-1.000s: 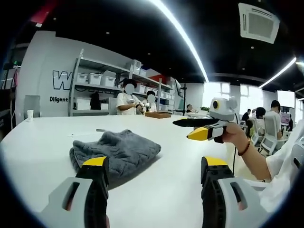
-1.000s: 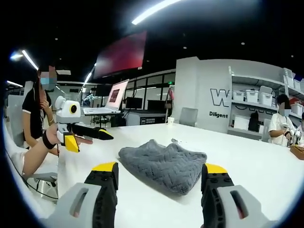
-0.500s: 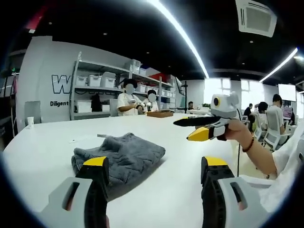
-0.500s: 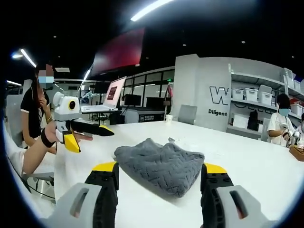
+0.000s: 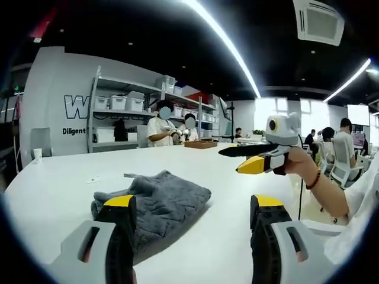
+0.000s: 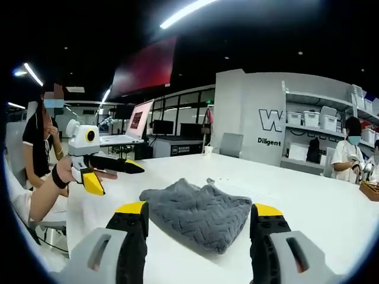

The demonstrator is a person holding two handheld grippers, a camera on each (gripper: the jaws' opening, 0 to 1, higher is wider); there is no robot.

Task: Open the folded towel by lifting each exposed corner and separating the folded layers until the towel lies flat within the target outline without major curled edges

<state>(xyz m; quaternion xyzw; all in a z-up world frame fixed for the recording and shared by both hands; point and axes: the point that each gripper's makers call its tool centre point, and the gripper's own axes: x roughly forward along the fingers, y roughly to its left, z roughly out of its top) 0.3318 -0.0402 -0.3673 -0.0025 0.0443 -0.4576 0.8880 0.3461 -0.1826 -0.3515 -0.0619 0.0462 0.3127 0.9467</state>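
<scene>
At the bottom of the left gripper view, the left tongs [image 5: 192, 204] rise with yellow-tipped jaws set well apart and nothing between them. Just beyond the left jaw, at lower centre-left of the frame, the grey folded towel [image 5: 157, 201] lies bunched on the white worktop [image 5: 225, 171], one corner raised slightly at its far edge. At centre right, a hand holds the right tongs [image 5: 246, 158] above the worktop, clear of the towel; their jaws stand apart, one black, one yellow-tipped.

Along the bottom of the right gripper view, the right tongs [image 6: 198, 208] likewise stand with jaws apart and empty. The towel [image 6: 198, 213] sits between and just past the jaw tips, at lower centre, resting on the worktop [image 6: 308, 201]. At centre left, the left tongs [image 6: 115, 174] are held by a hand [image 6: 65, 174] above the worktop edge, apart from the towel. Farther back, at the right of the frame, stand shelves [image 6: 323, 133] with white bins, and at upper centre-left an open laptop [image 6: 133, 124].
</scene>
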